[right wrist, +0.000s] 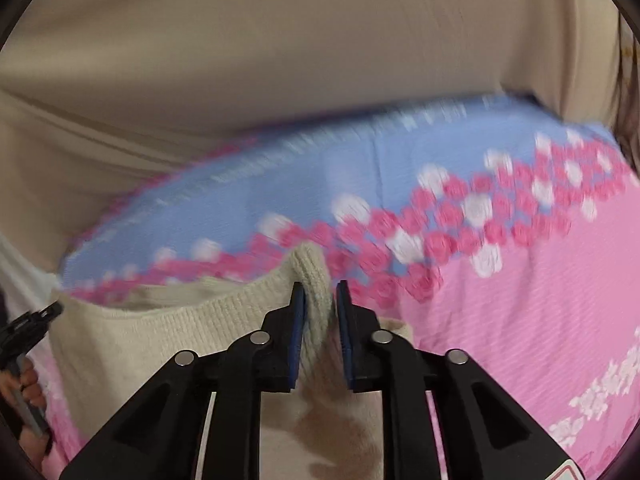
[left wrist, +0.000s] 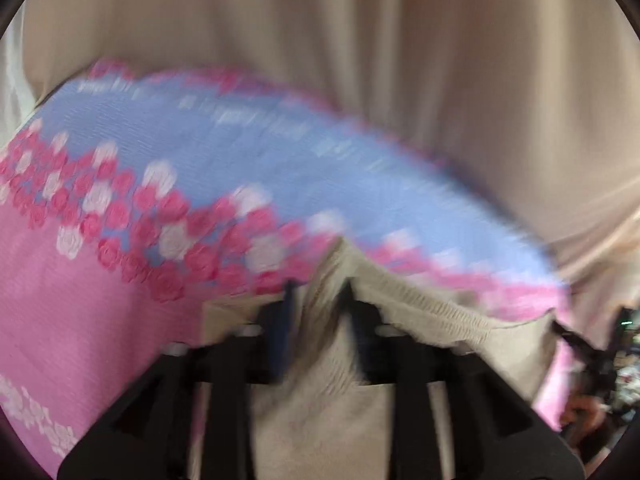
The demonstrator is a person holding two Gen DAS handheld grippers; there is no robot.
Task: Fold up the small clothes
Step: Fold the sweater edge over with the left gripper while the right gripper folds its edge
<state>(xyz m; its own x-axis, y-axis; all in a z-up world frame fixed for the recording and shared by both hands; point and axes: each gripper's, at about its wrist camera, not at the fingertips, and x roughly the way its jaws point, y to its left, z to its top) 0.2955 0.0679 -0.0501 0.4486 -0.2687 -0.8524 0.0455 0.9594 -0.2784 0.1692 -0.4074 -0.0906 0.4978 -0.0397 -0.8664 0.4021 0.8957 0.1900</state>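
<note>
**Two grips on one soft knit edge**

You are working over a bed whose pink and blue rose-print cover (right wrist: 520,300) fills both views, with a beige curtain (right wrist: 280,40) hanging behind it. The thing to fold, a small cream knitted garment (right wrist: 160,332), lies on the cover near you, its ribbed edge lifted into two peaks.

Your right gripper (right wrist: 320,292) has one peak of that ribbed edge bunched between its blue pads; the knit fills the gap and rises above the tips, so this reads as a grasp on the garment. Your left gripper (left wrist: 318,288) has the other peak of the cream knitted garment (left wrist: 400,312) between its fingers. That view is blurred and the jaws stand fairly wide, so you cannot tell whether the pads press the cloth or only flank it.

Judge the garment as light, limp and stretchy. It will sag between your two holds and drape wherever it is unsupported, so it will not keep a line by itself. The ribbed band is the firmest part and the best place to pinch; take enough thickness that it does not slide out. The loose knit may snag on the finger edges, and the cover beneath may pucker if you drag across it.
</note>
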